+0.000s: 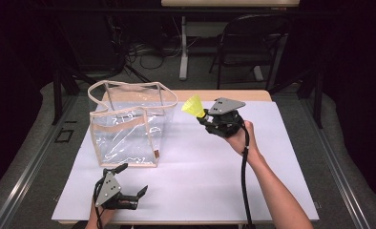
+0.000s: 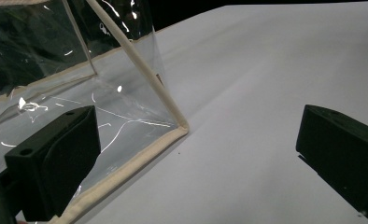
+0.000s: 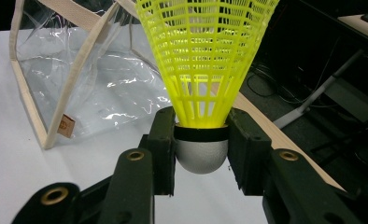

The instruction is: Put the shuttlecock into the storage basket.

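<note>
My right gripper [image 1: 206,116], centre frame, clamps the shuttlecock [image 1: 193,106], not yet in the bag [image 1: 129,125] at left. My left gripper [image 1: 129,183], jaws apart, waits lower left.

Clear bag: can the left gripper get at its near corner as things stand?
Probably yes. The left gripper is open, low on the white table cover, with the clear bag corner just ahead between its jaws and nothing between.

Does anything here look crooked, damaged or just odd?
Only the clear bag looks a bit off: its beige-trimmed rim sags and bends unevenly and its plastic walls are creased. The yellow shuttlecock sits straight in the right hand-held gripper, clamped at its cork. Nothing spilled or broken.
</note>
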Available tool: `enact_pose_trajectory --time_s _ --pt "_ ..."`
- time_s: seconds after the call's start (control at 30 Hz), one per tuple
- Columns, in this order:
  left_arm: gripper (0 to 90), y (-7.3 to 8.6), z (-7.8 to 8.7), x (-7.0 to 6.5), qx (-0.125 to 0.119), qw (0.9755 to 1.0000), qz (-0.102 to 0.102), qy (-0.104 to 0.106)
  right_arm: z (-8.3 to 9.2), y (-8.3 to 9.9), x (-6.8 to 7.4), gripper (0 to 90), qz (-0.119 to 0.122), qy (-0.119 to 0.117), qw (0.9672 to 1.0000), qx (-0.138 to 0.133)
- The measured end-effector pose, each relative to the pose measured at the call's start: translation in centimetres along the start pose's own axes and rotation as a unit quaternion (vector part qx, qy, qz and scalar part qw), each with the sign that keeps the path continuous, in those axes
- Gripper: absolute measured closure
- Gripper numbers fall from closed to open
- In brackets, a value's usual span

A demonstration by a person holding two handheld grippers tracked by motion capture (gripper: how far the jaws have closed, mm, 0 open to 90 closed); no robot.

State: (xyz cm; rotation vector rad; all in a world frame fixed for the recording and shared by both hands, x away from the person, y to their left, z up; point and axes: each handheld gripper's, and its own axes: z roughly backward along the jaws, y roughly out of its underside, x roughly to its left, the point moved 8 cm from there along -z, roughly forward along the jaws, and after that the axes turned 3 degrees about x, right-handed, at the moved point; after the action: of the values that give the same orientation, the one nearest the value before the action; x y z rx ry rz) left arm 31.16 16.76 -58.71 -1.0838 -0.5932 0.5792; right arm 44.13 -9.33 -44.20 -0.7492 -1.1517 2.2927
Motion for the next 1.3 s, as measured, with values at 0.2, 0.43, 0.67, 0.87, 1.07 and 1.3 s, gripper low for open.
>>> enact_pose_trajectory --time_s 0.2,0.43,0.67,0.87,1.07,1.3 --pt "0.0 0.0 0.0 0.0 0.0 1.0 0.0 0.0 -0.1 -0.5 -0.2 64.7 0.002 -0.002 1.0 -0.001" --pt "0.0 0.0 0.0 0.0 0.0 1.0 0.0 0.0 -0.2 -1.3 -0.3 64.7 0.004 -0.004 1.0 -0.003" --pt "0.0 0.0 0.0 0.0 -0.001 1.0 0.001 0.0 -0.3 -2.3 -0.3 64.7 0.009 -0.007 0.9999 -0.005" --pt "0.0 0.0 0.1 0.0 -0.001 1.0 0.001 0.0 -0.6 -3.0 -0.3 64.7 0.012 -0.011 0.9999 -0.004" --pt "0.0 0.0 0.0 0.0 0.0 1.0 0.001 0.001 -0.9 -3.6 -0.4 64.7 0.012 -0.015 0.9998 -0.003" --pt "0.0 0.0 0.0 0.0 -0.002 1.0 0.002 0.0 -1.3 -4.4 -0.4 64.7 0.016 -0.019 0.9997 -0.002"
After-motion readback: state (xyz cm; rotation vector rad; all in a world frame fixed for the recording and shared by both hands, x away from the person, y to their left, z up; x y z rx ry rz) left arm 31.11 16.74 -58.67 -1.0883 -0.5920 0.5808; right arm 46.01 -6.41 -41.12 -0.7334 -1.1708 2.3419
